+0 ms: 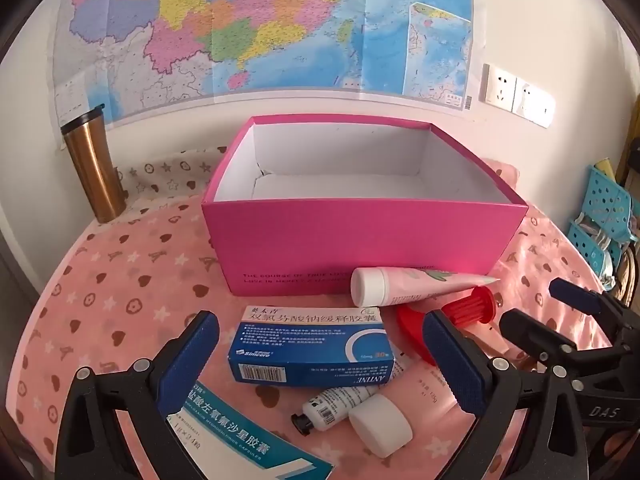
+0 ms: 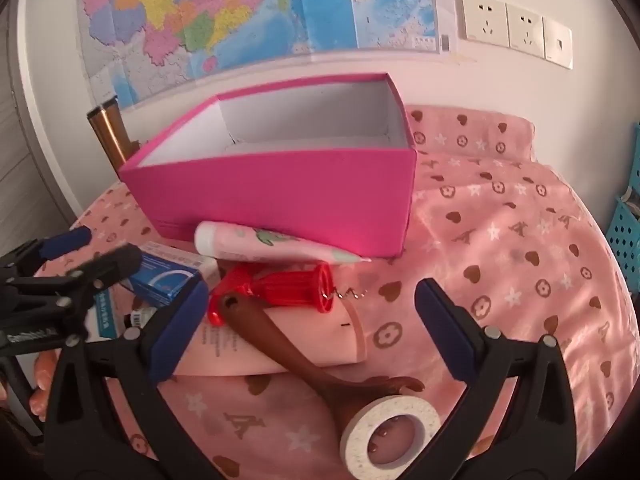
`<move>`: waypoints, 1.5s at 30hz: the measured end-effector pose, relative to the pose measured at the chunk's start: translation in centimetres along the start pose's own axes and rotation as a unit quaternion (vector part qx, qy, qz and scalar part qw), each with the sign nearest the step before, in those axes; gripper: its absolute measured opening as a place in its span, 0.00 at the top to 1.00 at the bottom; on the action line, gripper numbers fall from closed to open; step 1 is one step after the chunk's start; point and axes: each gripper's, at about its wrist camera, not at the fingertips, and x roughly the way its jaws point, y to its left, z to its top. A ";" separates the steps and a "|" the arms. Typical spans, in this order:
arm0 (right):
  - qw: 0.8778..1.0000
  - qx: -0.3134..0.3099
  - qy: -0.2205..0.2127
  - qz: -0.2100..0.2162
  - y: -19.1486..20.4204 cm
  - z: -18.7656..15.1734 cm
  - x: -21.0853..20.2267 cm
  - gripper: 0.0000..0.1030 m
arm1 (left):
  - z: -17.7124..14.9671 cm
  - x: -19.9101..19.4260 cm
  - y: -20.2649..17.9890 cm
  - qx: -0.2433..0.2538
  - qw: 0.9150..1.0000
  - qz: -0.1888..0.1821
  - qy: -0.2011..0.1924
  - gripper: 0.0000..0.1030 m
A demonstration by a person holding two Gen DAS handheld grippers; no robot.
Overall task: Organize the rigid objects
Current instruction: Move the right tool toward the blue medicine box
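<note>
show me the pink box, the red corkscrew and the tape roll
pink box (image 1: 360, 236), left wrist view, front wall
red corkscrew (image 2: 288, 282), right wrist view, ribbed body
tape roll (image 2: 390, 412), right wrist view, white rim

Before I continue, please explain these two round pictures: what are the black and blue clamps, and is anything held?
They are two hand-held grippers, each carrying a wide-angle camera looking along its fingers. One picture comes from the left gripper, the other from the right gripper. Both are open and hold nothing. On the pink cloth stands an empty pink box. In front of it lie a blue medicine box, a pink tube, a red corkscrew, a brown spoon and a tape roll.
</note>
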 end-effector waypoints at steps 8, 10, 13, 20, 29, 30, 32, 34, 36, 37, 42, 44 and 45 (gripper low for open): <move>1.000 -0.010 -0.007 0.004 1.1 -0.3 -0.5 0.00 | -0.5 0.0 0.7 -0.001 1.000 -0.004 0.001 0.00; 1.000 -0.003 -0.002 0.012 1.2 -0.2 -0.2 0.00 | -0.6 0.1 0.7 -0.001 1.000 0.001 0.003 0.00; 1.000 0.000 -0.008 0.020 1.0 -0.5 -0.2 0.00 | -0.6 0.1 0.7 -0.005 1.000 0.005 0.006 0.00; 1.000 -0.006 -0.007 0.023 1.6 -0.6 -0.3 0.00 | -0.7 0.0 1.2 -0.008 1.000 0.009 0.006 0.00; 0.999 -0.003 -0.007 0.031 1.6 -0.6 -0.2 0.00 | -0.7 -0.2 1.3 -0.010 1.000 0.012 0.004 0.00; 0.999 -0.003 -0.007 0.032 1.7 -0.6 -0.2 0.00 | -0.7 -0.2 1.3 -0.010 1.000 0.012 0.004 0.00; 0.999 -0.003 -0.006 0.033 1.7 -0.6 -0.1 0.00 | -0.7 -0.2 1.3 -0.010 1.000 0.013 0.004 0.00; 0.999 -0.002 -0.006 0.035 1.7 -0.6 -0.1 0.00 | -0.7 -0.2 1.3 -0.010 1.000 0.012 0.004 0.00; 0.999 -0.001 -0.007 0.036 1.7 -0.6 -0.2 0.00 | -0.7 -0.2 1.3 -0.010 1.000 0.012 0.004 0.00; 0.999 -0.001 -0.008 0.037 1.8 -0.6 -0.2 0.00 | -0.7 -0.2 1.3 -0.010 1.000 0.012 0.004 0.00; 0.999 0.001 -0.007 0.040 1.6 -0.6 -0.1 0.00 | -0.7 -0.2 1.4 -0.010 1.000 0.012 0.004 0.00; 0.999 0.002 -0.007 0.041 1.7 -0.6 -0.1 0.00 | -0.7 -0.2 1.3 -0.010 1.000 0.012 0.004 0.00; 0.999 0.002 -0.008 0.042 1.7 -0.6 -0.2 0.00 | -0.7 -0.2 1.3 -0.010 1.000 0.012 0.004 0.00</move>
